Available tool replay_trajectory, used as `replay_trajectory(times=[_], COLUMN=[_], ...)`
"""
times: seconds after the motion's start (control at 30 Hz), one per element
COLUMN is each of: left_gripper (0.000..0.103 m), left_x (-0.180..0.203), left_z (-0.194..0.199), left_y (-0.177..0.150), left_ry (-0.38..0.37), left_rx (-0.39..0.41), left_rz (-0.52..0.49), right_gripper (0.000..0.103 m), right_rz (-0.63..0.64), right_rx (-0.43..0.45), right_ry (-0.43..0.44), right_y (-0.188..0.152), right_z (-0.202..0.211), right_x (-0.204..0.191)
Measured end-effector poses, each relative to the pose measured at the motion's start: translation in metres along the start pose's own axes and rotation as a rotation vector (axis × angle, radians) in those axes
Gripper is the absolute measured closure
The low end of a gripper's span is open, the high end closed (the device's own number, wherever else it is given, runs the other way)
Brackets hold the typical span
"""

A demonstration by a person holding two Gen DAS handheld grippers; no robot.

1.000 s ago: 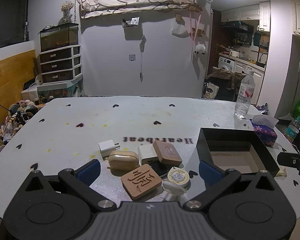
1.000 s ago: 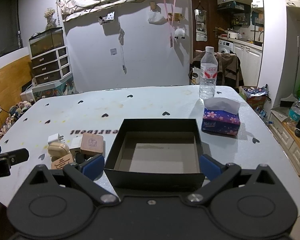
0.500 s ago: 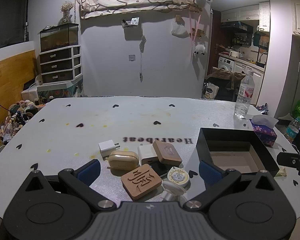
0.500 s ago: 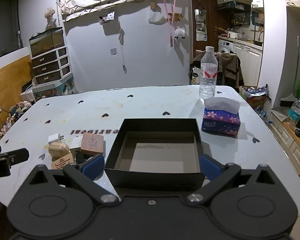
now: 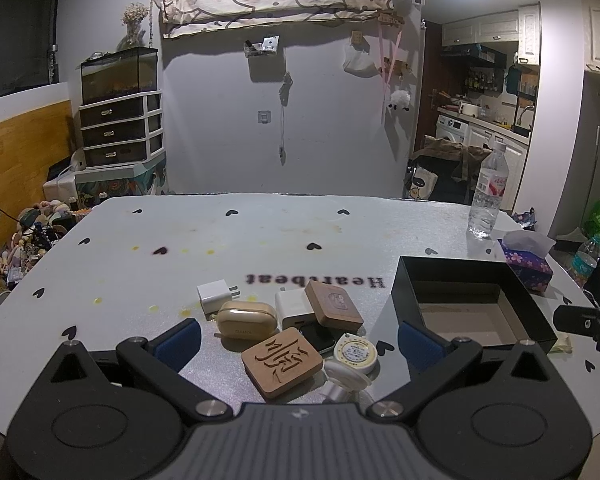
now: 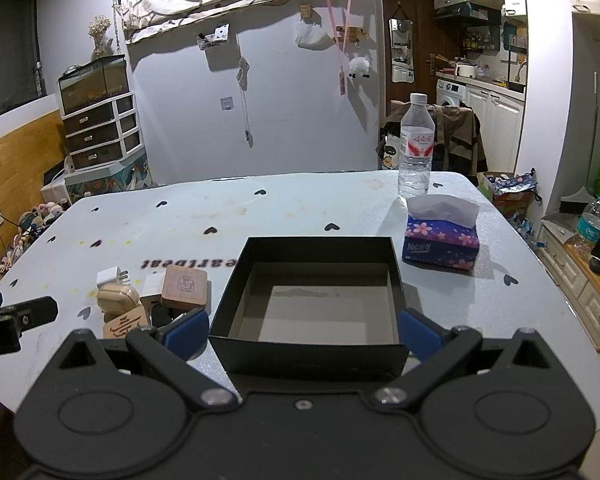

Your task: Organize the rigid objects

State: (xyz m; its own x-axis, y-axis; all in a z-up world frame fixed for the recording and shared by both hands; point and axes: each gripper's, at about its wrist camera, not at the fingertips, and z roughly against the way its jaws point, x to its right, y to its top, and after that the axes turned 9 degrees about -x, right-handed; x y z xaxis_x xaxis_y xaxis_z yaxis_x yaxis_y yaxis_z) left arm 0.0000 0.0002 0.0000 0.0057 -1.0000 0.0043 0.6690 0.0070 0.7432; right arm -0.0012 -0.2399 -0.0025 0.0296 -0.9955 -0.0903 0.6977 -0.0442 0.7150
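We are holding the left hand-held gripper [image 5: 298, 342] spread wide and empty, hovering low over a tight cluster of small objects on the table [image 5: 260, 240]. Between its blue pads [image 5: 178, 340] we are seeing the carved wooden block [image 5: 283, 362], with a round white tape measure [image 5: 357, 354] and a white reel-like piece [image 5: 346, 376] just to its right. Beyond those are lying a beige earbud case [image 5: 247, 320], a dark flat device [image 5: 318, 338] partly buried, a white charger block [image 5: 294, 309], a second wooden block [image 5: 333, 305] leaning on it, and a white plug adapter [image 5: 214, 295].

We are keeping the right hand-held gripper [image 6: 302, 334] released too, its fingers straddling the near wall of the open black box [image 6: 312, 350], which is sitting empty beside the cluster. A tissue pack [image 6: 442, 242] and a water bottle [image 6: 416, 152] are standing further off.

Nothing is boxed yet, so we are judging this the start. The risk is the crowding: closing on the carved block could nudge the tape measure or reel off the near table edge, or pinch two pieces together. The right fingers could also shove the light box.
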Motion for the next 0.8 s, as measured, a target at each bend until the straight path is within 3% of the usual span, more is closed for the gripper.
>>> replay_trajectory(times=[0.8], left_gripper=[0.0], left_x=[-0.003], left_z=[0.008], left_y=[0.001], left_ry=[0.0], left_rx=[0.003], left_rz=[-0.002], right_gripper=[0.001], right_rz=[-0.001], right_rx=[0.003], right_ry=[-0.002], right_y=[0.001], right_z=[0.013], right_x=[0.002])
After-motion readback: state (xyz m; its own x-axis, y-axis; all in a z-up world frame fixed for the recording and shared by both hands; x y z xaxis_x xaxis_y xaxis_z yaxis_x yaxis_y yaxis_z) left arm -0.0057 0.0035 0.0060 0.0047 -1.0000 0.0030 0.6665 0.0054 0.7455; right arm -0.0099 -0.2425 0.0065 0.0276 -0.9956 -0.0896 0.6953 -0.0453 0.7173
